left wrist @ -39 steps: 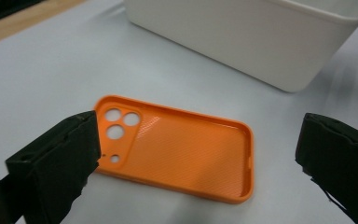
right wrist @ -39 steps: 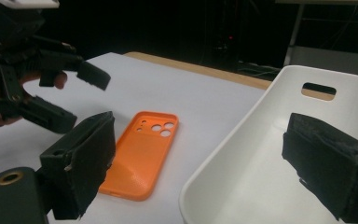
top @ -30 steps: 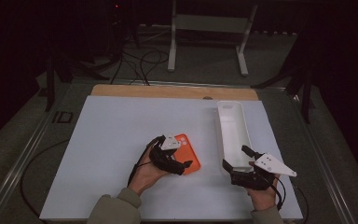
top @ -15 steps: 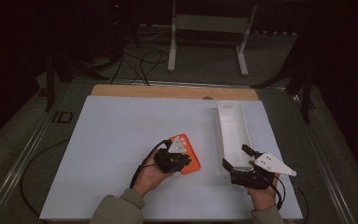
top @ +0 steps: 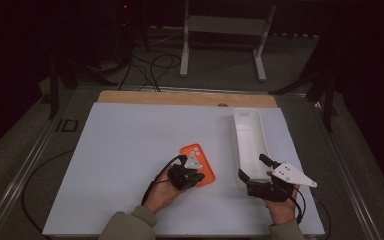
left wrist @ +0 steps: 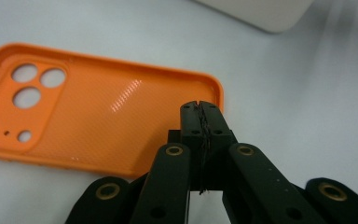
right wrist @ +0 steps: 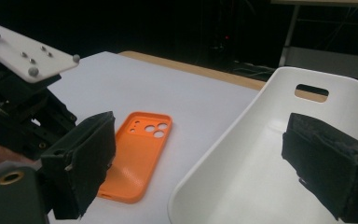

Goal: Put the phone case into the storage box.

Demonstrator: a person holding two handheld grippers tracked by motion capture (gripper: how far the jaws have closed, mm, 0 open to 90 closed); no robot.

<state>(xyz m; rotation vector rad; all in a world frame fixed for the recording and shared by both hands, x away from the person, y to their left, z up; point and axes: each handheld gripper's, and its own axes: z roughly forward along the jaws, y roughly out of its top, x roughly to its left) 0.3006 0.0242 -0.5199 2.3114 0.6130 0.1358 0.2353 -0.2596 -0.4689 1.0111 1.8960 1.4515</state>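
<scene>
An orange phone case [top: 196, 152] lies hollow side up on the white table mat, its camera holes [left wrist: 32, 81] at the far end. My left gripper [top: 196, 176] sits low over the case's near right corner. Its jaws [left wrist: 200, 108] have just been closing and now stand pressed together; I see nothing between the pads. My right gripper [top: 254, 168] is open, with its two pads [right wrist: 81, 168] either side of the near end of a long white tray [top: 250, 135]. The case [right wrist: 137, 154] and the left gripper [right wrist: 23, 116] also appear in the right gripper view.
The white mat [top: 130, 140] covers a wooden table [top: 180, 97]. The tray [right wrist: 261, 158] has a handle slot at its far end. Cables and a metal stand [top: 220, 35] are on the dark floor beyond the table.
The left gripper has sunk a little onto the near end of the orange case and its jaws have closed. The right gripper has kept still at the tray.
</scene>
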